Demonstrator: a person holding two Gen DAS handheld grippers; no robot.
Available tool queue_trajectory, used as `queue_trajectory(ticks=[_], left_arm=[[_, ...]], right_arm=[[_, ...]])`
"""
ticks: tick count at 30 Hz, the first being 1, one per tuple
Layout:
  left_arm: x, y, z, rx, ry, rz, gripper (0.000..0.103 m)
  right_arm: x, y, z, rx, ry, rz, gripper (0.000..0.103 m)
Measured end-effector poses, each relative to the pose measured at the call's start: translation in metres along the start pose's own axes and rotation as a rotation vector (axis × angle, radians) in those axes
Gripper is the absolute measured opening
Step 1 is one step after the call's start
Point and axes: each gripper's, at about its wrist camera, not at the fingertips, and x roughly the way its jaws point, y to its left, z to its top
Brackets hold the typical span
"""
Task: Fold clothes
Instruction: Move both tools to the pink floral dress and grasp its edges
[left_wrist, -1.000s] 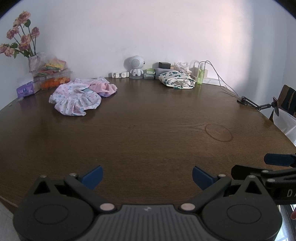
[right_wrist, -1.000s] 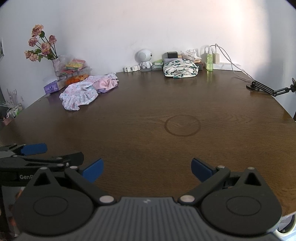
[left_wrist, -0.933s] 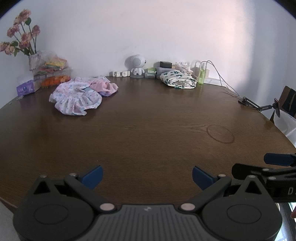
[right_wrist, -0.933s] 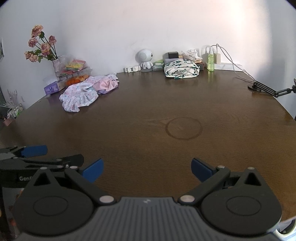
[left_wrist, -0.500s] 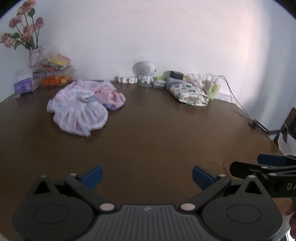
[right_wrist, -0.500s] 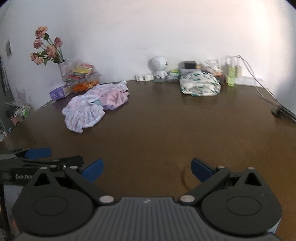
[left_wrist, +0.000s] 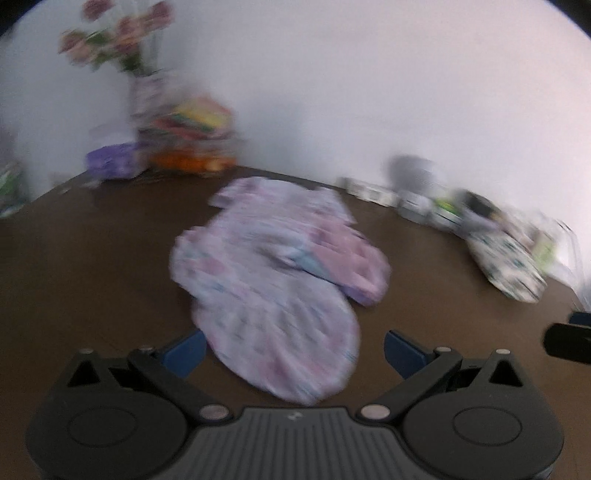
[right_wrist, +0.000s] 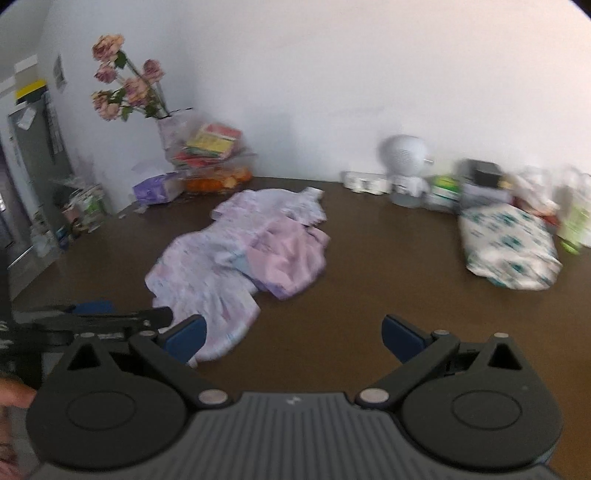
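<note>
A rumpled heap of pale floral and pink clothes (left_wrist: 273, 280) (right_wrist: 240, 258) lies on the dark wooden table (left_wrist: 92, 266) (right_wrist: 369, 288). My left gripper (left_wrist: 293, 350) is open, its blue pads on either side of the heap's near edge, with nothing held. My right gripper (right_wrist: 293, 336) is open too, just right of the heap's near corner, over bare wood. The left gripper's fingers (right_wrist: 92, 314) show at the lower left of the right wrist view. A folded white garment with green print (left_wrist: 509, 262) (right_wrist: 509, 247) rests at the far right. The left wrist view is blurred.
Along the back wall stand a vase of pink flowers (right_wrist: 125, 85), stacked snack packets (right_wrist: 210, 151), a purple tissue pack (right_wrist: 155, 188), a white round robot figure (right_wrist: 406, 162) and small boxes and bottles (right_wrist: 480, 181). A hand (right_wrist: 14, 398) shows at the lower left edge.
Both grippers have moved forward and to the left across the table, from its near edge up to the heap of clothes. Both have stayed open.
</note>
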Motion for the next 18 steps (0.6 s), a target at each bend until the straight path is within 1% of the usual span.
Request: queue_trajectory(ticks=[2, 7, 9, 11, 12, 14, 16, 18], left_arm=[[0.021, 0.017, 0.013, -0.014, 0.021, 0.042, 0.103], [0.061, 0.039, 0.029, -0.039, 0.043, 0.093, 0.103], [0.077, 0.048, 0.036, -0.048, 0.051, 0.112, 0.102], [0.087, 0.052, 0.036, -0.049, 0.055, 0.11, 0.101], [0.092, 0.054, 0.036, -0.049, 0.056, 0.109, 0.098], [0.101, 0.058, 0.035, -0.049, 0.06, 0.106, 0.091], [0.111, 0.061, 0.035, -0.05, 0.063, 0.103, 0.09], [0.12, 0.065, 0.035, -0.05, 0.067, 0.099, 0.089]], right_arm=[[0.027, 0.009, 0.021, -0.013, 0.019, 0.027, 0.103], [0.096, 0.031, 0.066, -0.026, 0.06, 0.061, 0.103], [0.127, 0.035, 0.079, 0.002, 0.087, 0.055, 0.103], [0.157, 0.037, 0.09, 0.042, 0.125, 0.049, 0.103], [0.174, 0.037, 0.093, 0.062, 0.142, 0.046, 0.102], [0.199, 0.038, 0.096, 0.089, 0.155, 0.036, 0.093], [0.222, 0.04, 0.098, 0.112, 0.176, 0.03, 0.08], [0.243, 0.043, 0.095, 0.124, 0.206, 0.029, 0.077]])
